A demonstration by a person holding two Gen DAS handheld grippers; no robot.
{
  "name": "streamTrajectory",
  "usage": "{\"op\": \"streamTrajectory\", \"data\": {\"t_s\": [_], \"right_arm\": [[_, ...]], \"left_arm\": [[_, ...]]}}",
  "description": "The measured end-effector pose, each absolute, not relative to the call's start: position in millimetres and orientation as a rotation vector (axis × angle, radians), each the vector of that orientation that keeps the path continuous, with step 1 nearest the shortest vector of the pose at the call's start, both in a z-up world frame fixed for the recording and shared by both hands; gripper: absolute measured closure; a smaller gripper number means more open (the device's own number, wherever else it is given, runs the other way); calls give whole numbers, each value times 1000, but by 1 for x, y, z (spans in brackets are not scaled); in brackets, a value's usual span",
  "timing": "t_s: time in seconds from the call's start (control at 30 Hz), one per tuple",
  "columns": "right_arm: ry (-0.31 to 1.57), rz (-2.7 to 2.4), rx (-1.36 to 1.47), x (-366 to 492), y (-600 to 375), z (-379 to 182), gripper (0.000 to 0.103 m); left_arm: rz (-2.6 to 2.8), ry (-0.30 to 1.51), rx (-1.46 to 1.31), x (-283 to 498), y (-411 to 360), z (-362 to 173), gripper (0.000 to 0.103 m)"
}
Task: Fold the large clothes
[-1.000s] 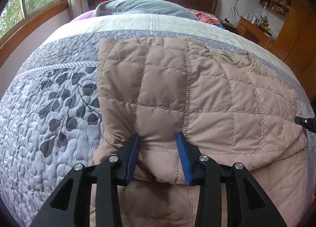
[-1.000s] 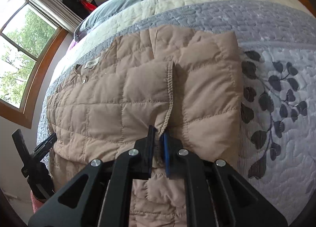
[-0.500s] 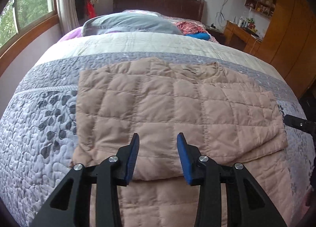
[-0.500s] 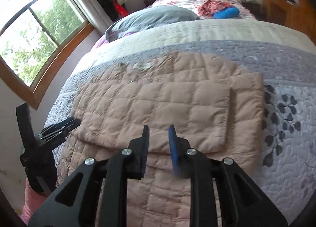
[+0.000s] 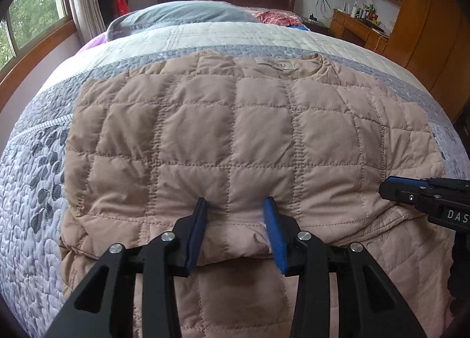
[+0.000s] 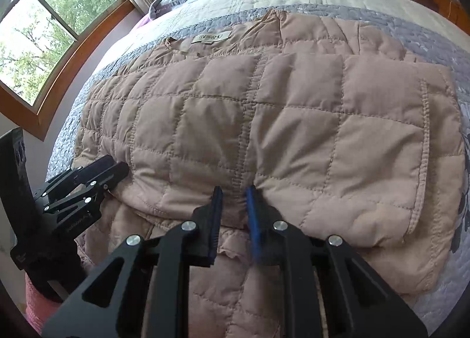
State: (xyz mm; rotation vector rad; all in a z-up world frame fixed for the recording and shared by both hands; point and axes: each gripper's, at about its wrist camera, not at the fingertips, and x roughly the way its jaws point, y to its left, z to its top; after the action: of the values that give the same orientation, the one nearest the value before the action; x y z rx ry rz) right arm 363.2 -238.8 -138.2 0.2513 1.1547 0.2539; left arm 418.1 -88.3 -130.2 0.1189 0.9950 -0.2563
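Note:
A tan quilted jacket (image 5: 235, 138) lies on the bed with its sleeves folded across the body; its neck label faces the headboard. It also shows in the right wrist view (image 6: 264, 126). My left gripper (image 5: 235, 205) is open, its blue pads straddling the near edge of the folded layer. My right gripper (image 6: 233, 191) is open with a narrower gap, its pads at the same folded edge further right. Each gripper shows in the other's view, the right one (image 5: 411, 194) and the left one (image 6: 97, 173) both at the fold edge.
The jacket lies on a grey leaf-patterned quilt (image 5: 38, 179) over the bed. A grey pillow (image 5: 182, 14) and a red cloth (image 5: 276, 17) lie near the wooden headboard. A window (image 6: 44, 32) is on the left, a wooden desk and cabinets (image 5: 382, 26) on the right.
Both grippers pulled back from the jacket half a second ago and have now moved in to the folded edge. The right gripper, shut one second ago, now stands open.

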Motion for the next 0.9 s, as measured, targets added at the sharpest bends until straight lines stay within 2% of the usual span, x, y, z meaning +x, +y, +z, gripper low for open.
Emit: {"op": "streamTrajectory", "data": {"t_s": [0.1,0.33,0.43,0.57,0.7,0.9], "right_arm": [[1164,260,231,359,-238,-130,84],[1048,224,240,379,-258,-78,75],[1068,161,235,406,-267,-82,75],[1163,137,281,437,-279,-118,77],[1175,158,346,441,-284,-141,78],[1081,260,355,390,-297,-96,71]], "left_arm": [[-243,1002,139,419,-92,-125,62],[-279,971,60,454,-94,-87,63],[-228,995,59,485,-98,-93,63],[-210,1085,50,520,-98,-121,62],[-192,1068,103,519,-104,-132,61],[-215,1029,27,478,-70,-93,62]]}}
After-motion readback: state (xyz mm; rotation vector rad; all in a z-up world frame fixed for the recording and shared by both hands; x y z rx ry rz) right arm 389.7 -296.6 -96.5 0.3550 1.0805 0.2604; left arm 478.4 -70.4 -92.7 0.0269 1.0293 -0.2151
